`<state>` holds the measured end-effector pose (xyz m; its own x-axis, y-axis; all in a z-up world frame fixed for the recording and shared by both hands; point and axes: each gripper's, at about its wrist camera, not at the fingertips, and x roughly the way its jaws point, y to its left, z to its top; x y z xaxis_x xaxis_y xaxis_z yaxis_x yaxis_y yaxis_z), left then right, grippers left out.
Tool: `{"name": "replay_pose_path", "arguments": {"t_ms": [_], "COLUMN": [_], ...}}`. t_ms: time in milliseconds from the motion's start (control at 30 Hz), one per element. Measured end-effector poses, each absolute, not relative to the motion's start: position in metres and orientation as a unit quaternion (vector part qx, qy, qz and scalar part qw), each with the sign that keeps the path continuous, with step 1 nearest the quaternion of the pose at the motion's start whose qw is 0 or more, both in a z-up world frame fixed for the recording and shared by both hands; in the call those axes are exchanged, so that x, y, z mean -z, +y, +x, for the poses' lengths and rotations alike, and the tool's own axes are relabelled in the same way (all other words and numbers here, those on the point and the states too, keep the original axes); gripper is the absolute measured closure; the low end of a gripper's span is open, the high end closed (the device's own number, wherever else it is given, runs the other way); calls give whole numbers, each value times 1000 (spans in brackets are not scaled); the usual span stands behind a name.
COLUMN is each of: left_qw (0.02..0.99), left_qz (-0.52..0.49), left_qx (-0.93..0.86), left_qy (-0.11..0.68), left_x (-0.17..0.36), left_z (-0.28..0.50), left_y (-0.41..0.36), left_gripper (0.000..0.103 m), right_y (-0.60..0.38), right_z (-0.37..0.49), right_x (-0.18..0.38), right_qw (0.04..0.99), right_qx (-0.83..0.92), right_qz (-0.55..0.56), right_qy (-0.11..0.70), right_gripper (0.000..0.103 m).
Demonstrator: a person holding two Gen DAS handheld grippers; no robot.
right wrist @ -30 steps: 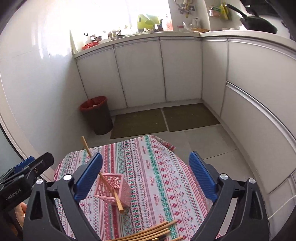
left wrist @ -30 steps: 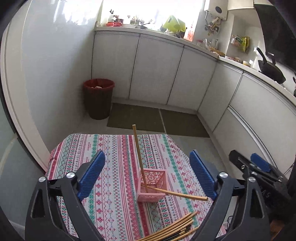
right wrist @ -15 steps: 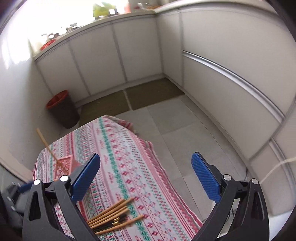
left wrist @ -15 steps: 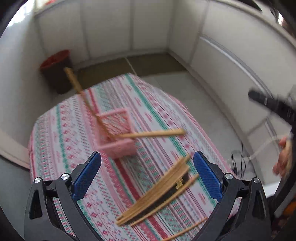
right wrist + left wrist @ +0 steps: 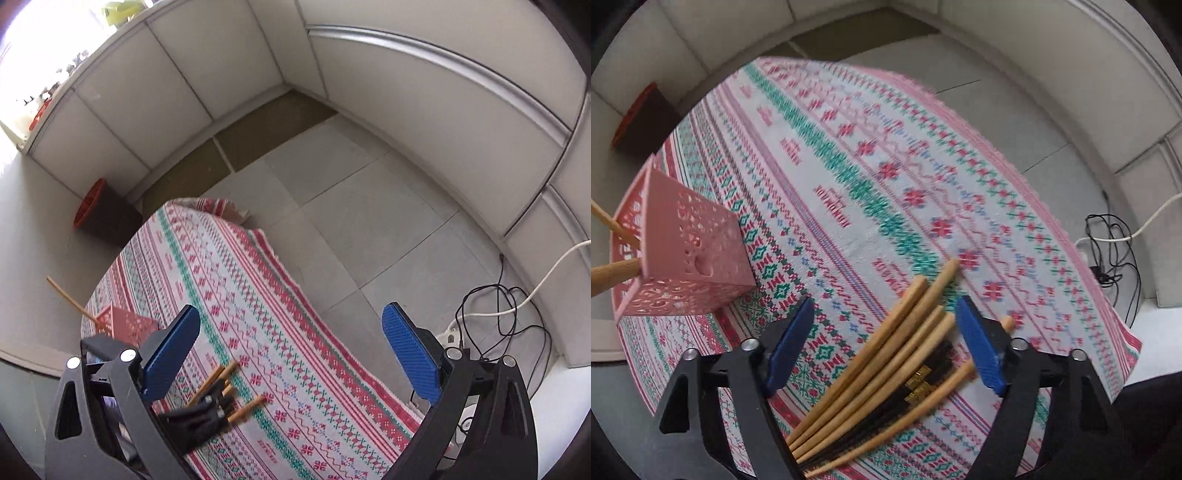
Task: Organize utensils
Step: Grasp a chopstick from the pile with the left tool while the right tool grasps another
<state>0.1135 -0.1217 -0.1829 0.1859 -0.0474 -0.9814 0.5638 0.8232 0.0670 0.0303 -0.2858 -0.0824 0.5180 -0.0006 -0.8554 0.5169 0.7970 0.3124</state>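
— While the left gripper [image 5: 886, 347] hangs low over the patterned tablecloth [image 5: 871, 177], how do its jaws stand?

— Spread apart, with nothing clamped. The bundle of bamboo chopsticks [image 5: 886, 365] lies on the cloth between the two blue pads [image 5: 788, 347], but neither pad is seen pressing on it. A few dark chopsticks with gold bands [image 5: 923, 380] sit in the same heap.

— And the holder?

— The pink perforated utensil basket [image 5: 679, 254] stands on the cloth to the left of the gripper, well apart from the heap. Two bamboo chopsticks [image 5: 613, 273] lean out of its open top, running off the left edge of the view.

— What of the right gripper [image 5: 291, 354]?

— Wide open and empty, higher up, looking down across the table and the tiled floor [image 5: 369, 206]. From there the heap shows near its left pad, the left gripper's black frame lying partly over it, and the basket farther left.

— Anything else around?

— A dark bin with a red rim [image 5: 99, 210] by the white cabinets [image 5: 184, 74], and cables [image 5: 509, 306] on the floor at right.
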Motion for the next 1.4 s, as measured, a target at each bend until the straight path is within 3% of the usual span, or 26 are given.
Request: {"name": "replay_pose_path", "arguments": {"t_ms": [333, 433, 567, 767, 933, 1000, 1267, 1333, 1400], "left_qw": [729, 726, 738, 771, 796, 808, 840, 844, 848], "left_qz": [213, 221, 213, 203, 194, 185, 159, 154, 149], "left_qx": [209, 222, 226, 240, 250, 249, 245, 246, 246], "left_qy": [616, 613, 599, 554, 517, 501, 457, 450, 445], "left_x": [200, 201, 196, 148, 103, 88, 46, 41, 36], "left_z": [126, 121, 117, 78, 41, 30, 19, 19, 20], "left_y": [-108, -107, -99, -69, -40, -26, 5, 7, 11], "left_gripper": [70, 88, 96, 96, 97, 97, 97, 97, 97], "right_y": [-274, -270, -260, -231, -206, -195, -156, -150, -151], "right_z": [40, 44, 50, 67, 85, 91, 110, 113, 113], "right_x": [101, 113, 135, 172, 200, 208, 225, 227, 227], "right_qw": [812, 799, 781, 748, 715, 706, 698, 697, 702], "right_qx": [146, 147, 147, 119, 98, 94, 124, 127, 137], "right_qz": [260, 261, 263, 270, 291, 303, 293, 295, 305], "right_qy": [502, 521, 548, 594, 628, 633, 641, 641, 628], "right_gripper": [7, 7, 7, 10, 48, 56, 71, 84, 86]}}
